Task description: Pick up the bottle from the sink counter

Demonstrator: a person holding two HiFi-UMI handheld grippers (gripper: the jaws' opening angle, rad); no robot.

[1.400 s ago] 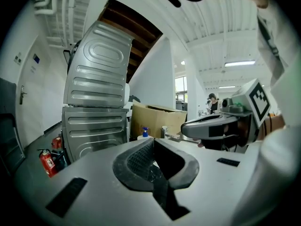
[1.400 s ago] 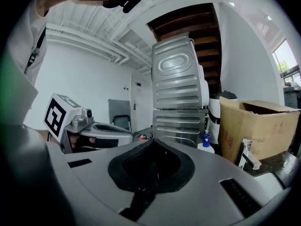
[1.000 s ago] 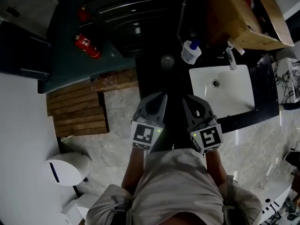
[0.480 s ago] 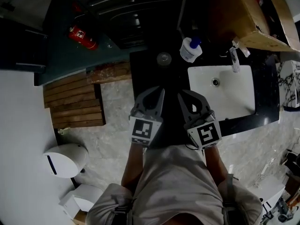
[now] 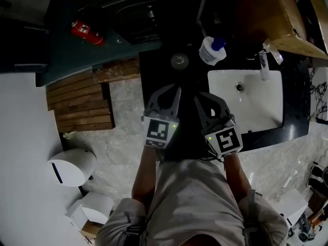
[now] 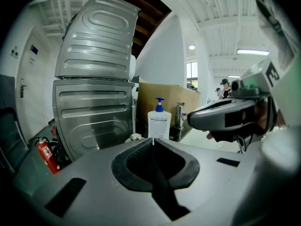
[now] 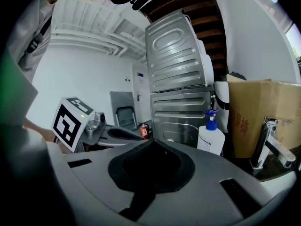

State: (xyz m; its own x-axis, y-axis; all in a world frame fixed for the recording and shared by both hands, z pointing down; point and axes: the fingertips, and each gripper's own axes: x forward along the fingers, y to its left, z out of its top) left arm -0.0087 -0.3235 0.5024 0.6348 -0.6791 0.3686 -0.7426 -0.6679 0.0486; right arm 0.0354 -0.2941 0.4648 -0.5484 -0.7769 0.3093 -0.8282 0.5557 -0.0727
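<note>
The bottle, white with a blue pump, stands upright on the dark counter left of the white sink. It also shows straight ahead in the left gripper view, bottle, and to the right in the right gripper view, bottle. My left gripper and right gripper hover side by side over the counter's near part, well short of the bottle. Both are shut with nothing between the jaws: left gripper, right gripper.
A small round lid or cup sits left of the bottle. A faucet and a cardboard box stand behind the sink. Stacked metal machines, a red fire extinguisher, a wooden pallet and a white bin lie to the left.
The head view has drifted a little, so the counter and the bottle sit slightly higher and further right. Both grippers stay shut and close together, hardly moved.
</note>
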